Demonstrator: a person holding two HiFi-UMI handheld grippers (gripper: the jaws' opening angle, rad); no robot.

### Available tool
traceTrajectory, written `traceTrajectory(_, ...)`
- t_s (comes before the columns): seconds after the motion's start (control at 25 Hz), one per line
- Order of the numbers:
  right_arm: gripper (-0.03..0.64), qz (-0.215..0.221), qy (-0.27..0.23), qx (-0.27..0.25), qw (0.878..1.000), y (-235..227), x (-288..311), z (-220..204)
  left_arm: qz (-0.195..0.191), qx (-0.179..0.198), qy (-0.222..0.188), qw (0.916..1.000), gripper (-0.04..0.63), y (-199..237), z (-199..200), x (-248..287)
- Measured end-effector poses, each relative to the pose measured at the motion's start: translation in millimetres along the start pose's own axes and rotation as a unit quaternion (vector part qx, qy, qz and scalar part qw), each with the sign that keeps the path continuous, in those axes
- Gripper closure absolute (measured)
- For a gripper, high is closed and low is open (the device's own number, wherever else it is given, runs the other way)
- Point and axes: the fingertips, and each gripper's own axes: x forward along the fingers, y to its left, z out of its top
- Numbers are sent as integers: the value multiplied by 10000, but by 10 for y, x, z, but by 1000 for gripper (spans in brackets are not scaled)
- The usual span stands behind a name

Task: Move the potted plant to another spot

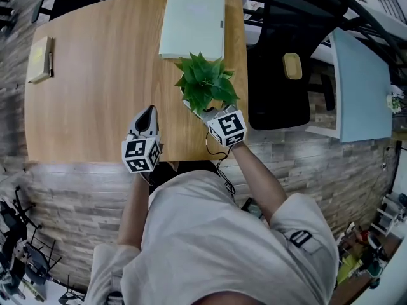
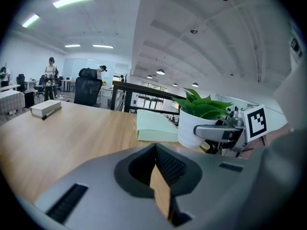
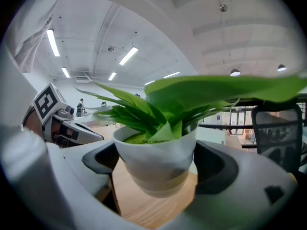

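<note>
The potted plant (image 1: 205, 81), green leaves in a white pot (image 3: 156, 164), stands near the wooden table's (image 1: 95, 94) front right edge. My right gripper (image 1: 205, 111) reaches in under the leaves, its jaws around the pot on both sides and closed against it. The left gripper view shows one right finger (image 2: 211, 131) lying along the pot's (image 2: 189, 128) side. My left gripper (image 1: 149, 112) hovers over the table to the plant's left, shut with nothing in it; its tips (image 2: 156, 150) meet.
A pale green folder (image 1: 192, 24) lies just behind the plant. A book (image 1: 40, 59) rests at the table's far left. A black chair (image 1: 286, 56) stands beyond the table's right edge, with a light blue desk (image 1: 362, 88) further right.
</note>
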Motion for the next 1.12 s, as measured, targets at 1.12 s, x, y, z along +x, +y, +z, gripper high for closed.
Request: traceTrajectory(1.12,129,1702,-633,-453,9823,2075,900,1125,1533,-697,-1254,9777,583,1466,289,-1682)
